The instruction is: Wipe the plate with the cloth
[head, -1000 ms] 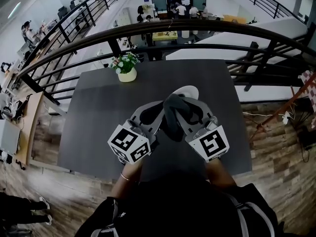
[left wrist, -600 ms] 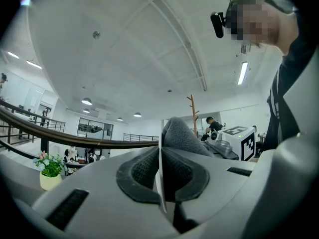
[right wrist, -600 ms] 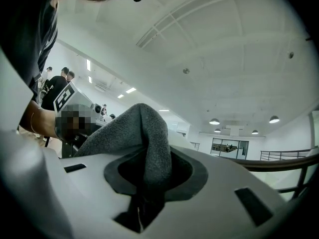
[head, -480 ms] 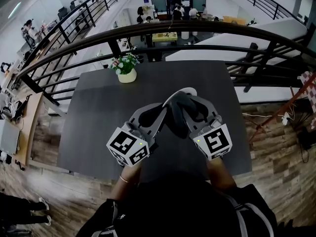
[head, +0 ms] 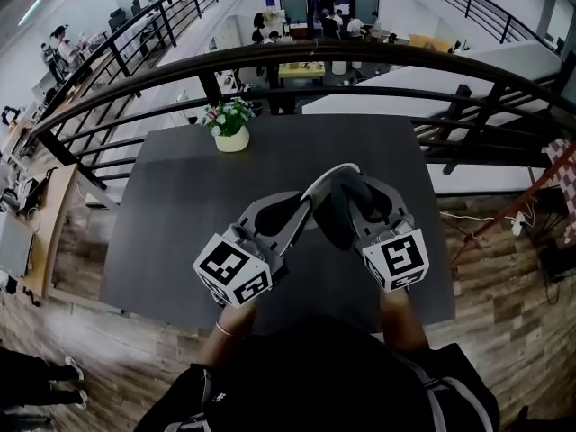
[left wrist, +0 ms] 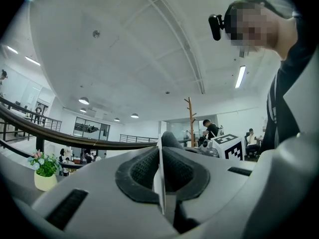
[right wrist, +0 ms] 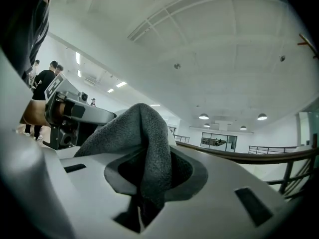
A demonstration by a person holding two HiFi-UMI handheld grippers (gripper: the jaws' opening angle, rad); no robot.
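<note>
Rightward has gone the right hand-held gripper, dragging its clamped cloth across the plate. Meanwhile the left hand-held gripper, jaws just easing apart, pinches the plate's rim. Better to firm that pinch and wipe along the face. Held above the tabletop, the plate stands on edge, running near-left to far-right.

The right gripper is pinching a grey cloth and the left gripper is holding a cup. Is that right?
Not quite. The left gripper holds a plate, not a cup. The left gripper view shows its thin white edge between the jaws, which have just been opening a little. The right gripper does pinch the grey cloth.
</note>
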